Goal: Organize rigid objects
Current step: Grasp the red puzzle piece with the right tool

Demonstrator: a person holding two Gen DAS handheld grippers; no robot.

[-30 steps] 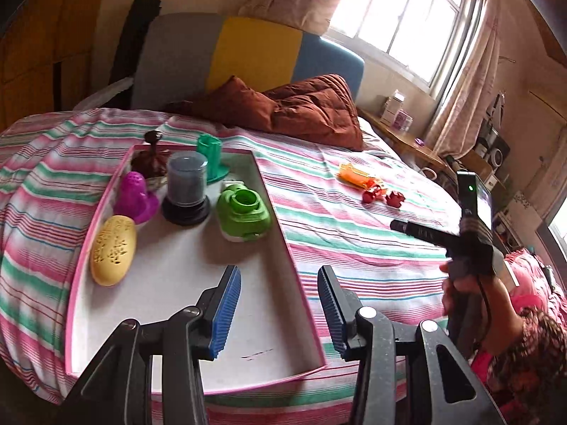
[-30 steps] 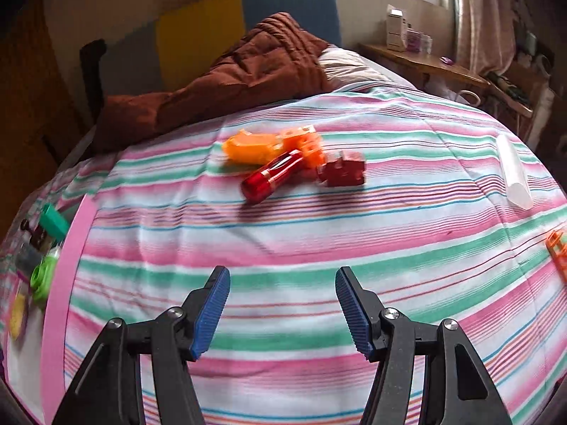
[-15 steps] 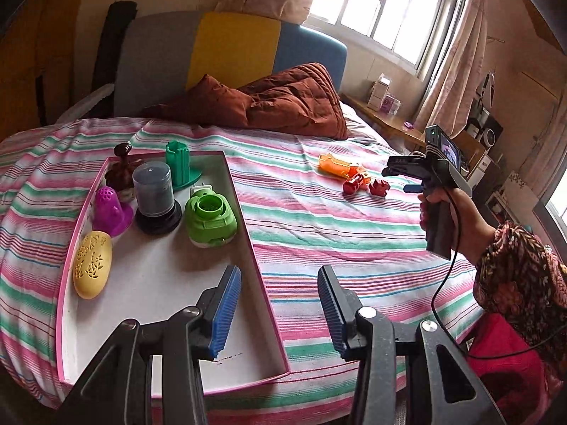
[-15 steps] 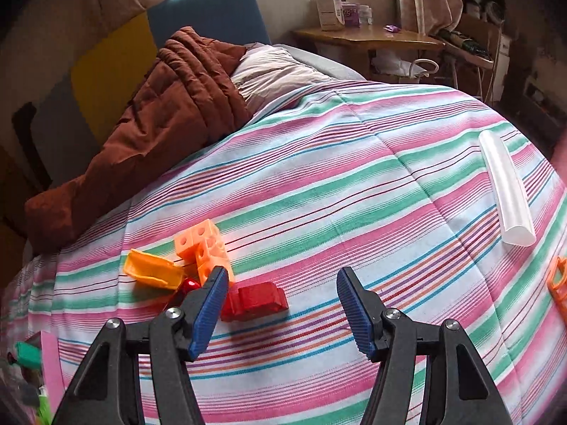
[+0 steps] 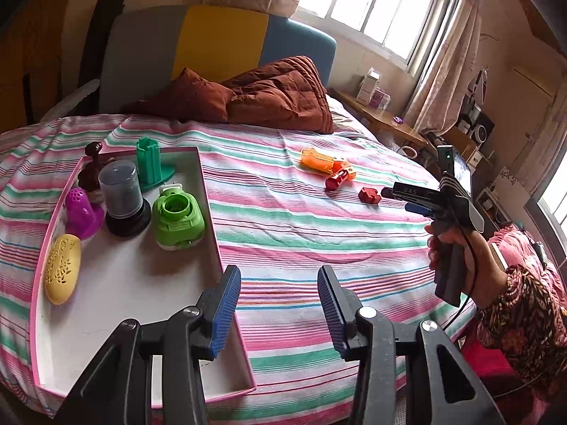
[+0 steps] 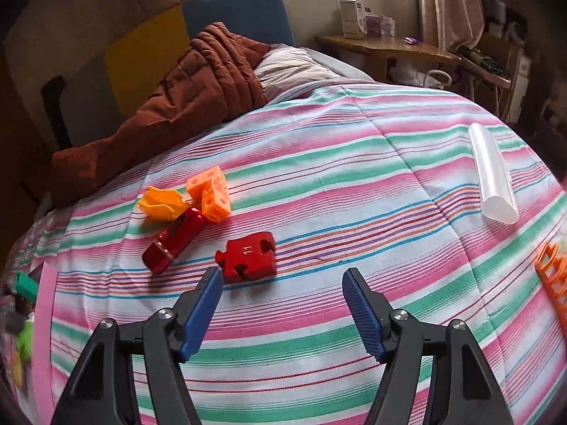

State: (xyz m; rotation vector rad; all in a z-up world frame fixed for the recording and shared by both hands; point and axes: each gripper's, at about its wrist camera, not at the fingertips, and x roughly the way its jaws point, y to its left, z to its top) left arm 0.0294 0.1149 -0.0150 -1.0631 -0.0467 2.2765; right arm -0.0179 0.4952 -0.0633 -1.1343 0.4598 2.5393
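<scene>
Two grippers hang empty over the striped quilt point(image 6: 354, 184), so treat this as the approach to a pick. Your left gripper point(image 5: 280, 313) waits with jaws spread wide above the right rim of the pink-edged white tray point(image 5: 209, 212), holding nothing. In that tray sit hard plastic pieces: a perforated yellow oval point(image 5: 62, 269) at 9 o'clock, a purple dome point(image 5: 82, 210), a smoky cylinder on a black base point(image 5: 122, 196), a teal ribbed post point(image 5: 150, 163) and a green rounded housing point(image 5: 178, 221).

Your right gripper point(image 6: 282, 313) is released too, its ribbed blue pads point(image 6: 203, 310) apart. The red jigsaw-shaped block point(image 6: 247, 255) marked 11 lies just ahead of the left pad, at about 11 o'clock from the gap and not yet between the fingers. I judge it the likely target. Shift left a little, then close across its flat sides rather than its notched corners; the block is rigid and smooth, while the quilt is soft and will give under pressure, so descend lightly.

Beyond it lie a glossy red cylinder point(image 6: 175, 239), a yellow-orange moulded shell point(image 6: 161, 205) and an orange cube piece with holes point(image 6: 211, 193), all touching. A frosted translucent tube point(image 6: 492, 177) rests well apart at 2 o'clock, an orange lattice piece point(image 6: 553, 276) at 3.
</scene>
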